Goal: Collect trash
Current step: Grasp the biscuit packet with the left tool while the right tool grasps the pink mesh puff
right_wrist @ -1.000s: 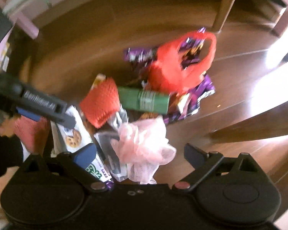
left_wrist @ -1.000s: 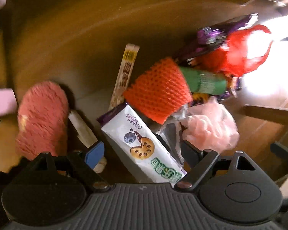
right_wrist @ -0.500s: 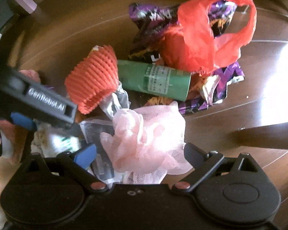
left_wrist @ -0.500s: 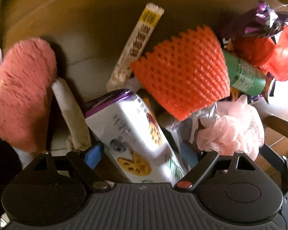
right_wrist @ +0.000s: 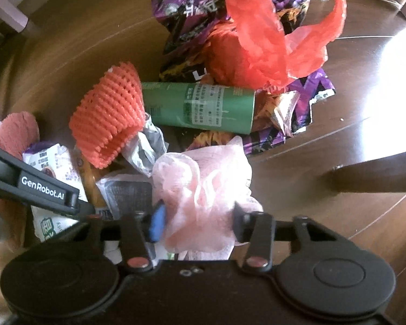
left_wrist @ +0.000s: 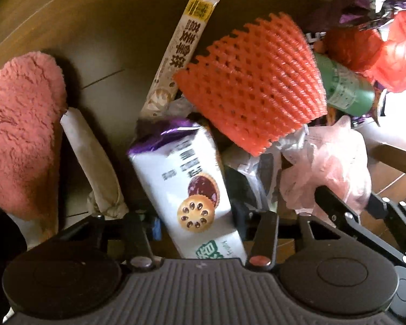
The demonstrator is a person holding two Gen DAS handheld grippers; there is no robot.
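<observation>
A pile of trash lies on the wooden floor. My left gripper (left_wrist: 200,222) is shut on a white and purple biscuit packet (left_wrist: 186,178), which also shows in the right wrist view (right_wrist: 51,162). My right gripper (right_wrist: 196,219) is shut on a pink mesh puff (right_wrist: 203,189), seen in the left wrist view too (left_wrist: 330,168). Around them lie an orange foam net (left_wrist: 257,81) (right_wrist: 108,113), a green can (right_wrist: 200,107), a red plastic bag (right_wrist: 281,32), purple wrappers (right_wrist: 192,21) and a long beige snack wrapper (left_wrist: 181,51).
A pink fluffy slipper (left_wrist: 19,124) and a white paper roll (left_wrist: 92,157) lie left of the pile. A dark furniture leg (right_wrist: 376,178) crosses the floor on the right. Grey plastic packaging (right_wrist: 146,146) lies between the two grippers.
Both grippers came down into the pile and closed: the left on the biscuit packet, the right on the pink mesh puff. The pile looks larger and nearer now.
</observation>
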